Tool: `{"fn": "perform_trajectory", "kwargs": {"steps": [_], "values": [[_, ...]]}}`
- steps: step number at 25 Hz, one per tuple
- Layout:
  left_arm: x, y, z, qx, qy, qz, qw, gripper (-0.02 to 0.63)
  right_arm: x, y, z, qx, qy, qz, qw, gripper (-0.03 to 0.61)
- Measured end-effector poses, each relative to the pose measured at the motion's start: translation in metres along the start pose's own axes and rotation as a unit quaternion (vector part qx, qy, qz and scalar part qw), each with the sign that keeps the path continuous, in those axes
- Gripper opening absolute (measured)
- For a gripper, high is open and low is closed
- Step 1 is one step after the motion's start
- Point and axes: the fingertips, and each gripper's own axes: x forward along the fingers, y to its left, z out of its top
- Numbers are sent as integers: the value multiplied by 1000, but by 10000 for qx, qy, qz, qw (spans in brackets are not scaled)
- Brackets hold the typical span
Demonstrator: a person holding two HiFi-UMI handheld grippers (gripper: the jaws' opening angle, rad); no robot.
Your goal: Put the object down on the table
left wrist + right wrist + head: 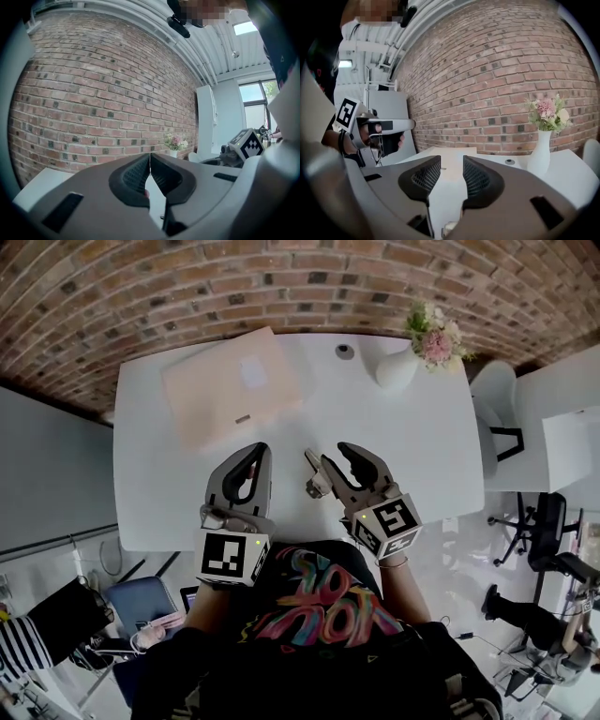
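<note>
A small pale object (314, 476) shows just left of my right gripper (335, 454), over the white table (412, 446). Whether it rests on the table or touches the jaw I cannot tell. In the right gripper view the right gripper (451, 164) is open, with only bare tabletop in the gap, and a pale bit (449, 230) shows below the jaws. My left gripper (253, 448) hovers beside it over the table's near part. The left gripper view shows the left gripper (150, 161) shut, its pads meeting at the tips with nothing held.
A flat pink case (230, 385) lies at the table's far left. At the far right a white vase with flowers (403, 362) stands, a small round disc (345, 351) near it. A brick wall (281, 277) runs behind the table. White chairs (497, 390) stand to the right.
</note>
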Motion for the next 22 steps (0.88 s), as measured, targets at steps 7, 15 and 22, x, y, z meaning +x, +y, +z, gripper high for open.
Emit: {"fn": "perform_trajectory", "kwargs": {"steps": [7, 15, 22], "values": [[3, 3, 4, -9, -24, -80, 10000, 28, -21, 1, 43, -92, -571, -100, 9983, 81], [9, -1, 5, -96, -57, -226, 9997, 28, -44, -6, 69, -164, -920, -456, 9946, 25], [12, -3, 6, -89, -82, -254, 9996, 28, -57, -18, 63, -81, -980, -709, 9926, 17]]}}
